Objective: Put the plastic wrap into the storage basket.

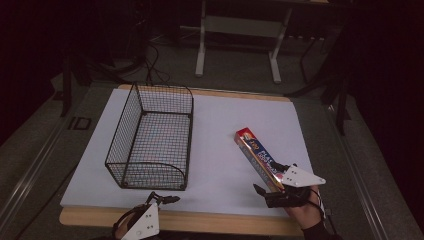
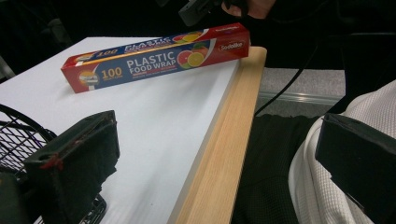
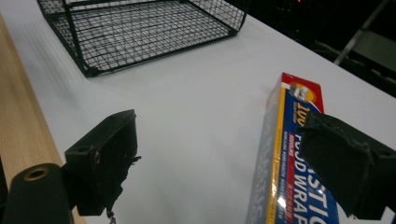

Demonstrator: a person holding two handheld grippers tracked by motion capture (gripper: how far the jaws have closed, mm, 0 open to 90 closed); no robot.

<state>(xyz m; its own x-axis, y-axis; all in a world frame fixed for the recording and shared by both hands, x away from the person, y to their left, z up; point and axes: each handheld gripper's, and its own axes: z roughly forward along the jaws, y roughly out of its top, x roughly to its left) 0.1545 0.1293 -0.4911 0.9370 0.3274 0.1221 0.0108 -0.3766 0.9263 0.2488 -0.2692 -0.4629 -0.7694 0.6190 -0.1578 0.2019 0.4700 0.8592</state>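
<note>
— Starting at the left: the left gripper (image 1: pixel 161 199) idles at the table's near edge, jaws spread, holding nothing, just before the empty wire basket (image 1: pixel 151 136).

— And right?

— The plastic wrap box (image 1: pixel 256 156) lies flat on the white mat (image 1: pixel 215 130). The right gripper (image 1: pixel 272 189) sits at its near end, jaws apart, seemingly straddling it. Nothing lifted yet.

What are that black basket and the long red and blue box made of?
The basket looks like thin metal wire with a black coating: an open grid on a thicker rod frame. The box looks like glossy printed cardboard, with sharp folded edges and a light sheen; its print reads plastic food wrap.
</note>
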